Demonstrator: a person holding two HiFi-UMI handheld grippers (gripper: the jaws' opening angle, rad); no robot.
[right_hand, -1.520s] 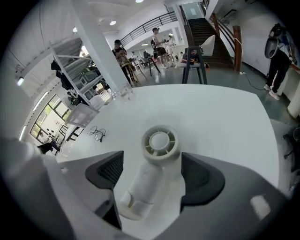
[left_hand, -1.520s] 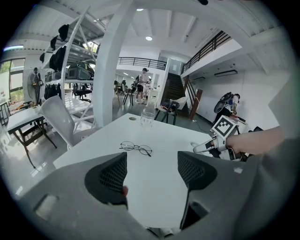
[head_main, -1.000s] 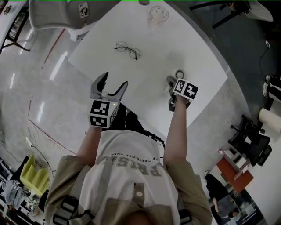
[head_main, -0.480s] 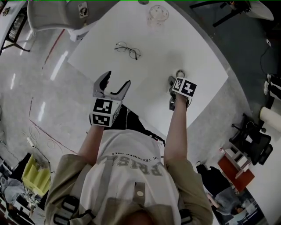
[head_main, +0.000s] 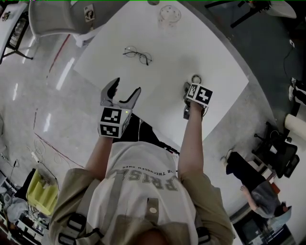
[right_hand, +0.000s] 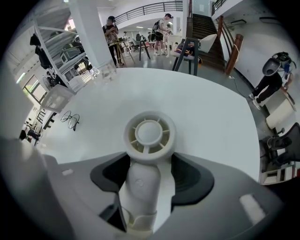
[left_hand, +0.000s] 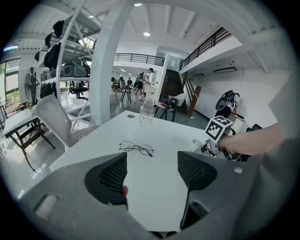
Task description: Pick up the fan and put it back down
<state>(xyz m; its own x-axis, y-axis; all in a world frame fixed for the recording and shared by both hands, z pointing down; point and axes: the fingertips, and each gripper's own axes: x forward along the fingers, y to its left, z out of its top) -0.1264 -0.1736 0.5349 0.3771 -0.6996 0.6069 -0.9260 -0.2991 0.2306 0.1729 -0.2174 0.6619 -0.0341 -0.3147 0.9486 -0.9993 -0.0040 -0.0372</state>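
A small white hand fan lies on the white table, its round head pointing away from me. My right gripper points steeply down over it. In the right gripper view its jaws are closing, the fan's handle fills the gap between the two dark pads, and both pads touch its sides; my right gripper is shut on it. My left gripper hovers at the table's near left edge, and my left gripper stands open with nothing between its fingers.
Wire-rimmed glasses lie at the middle left of the table. A clear drinking glass stands at the far edge. A white chair sits beyond the left corner. A person stands on the floor at lower right.
The right gripper's marker cube has tipped slightly toward the fan. The left gripper has stayed where it was. The fan has not moved.
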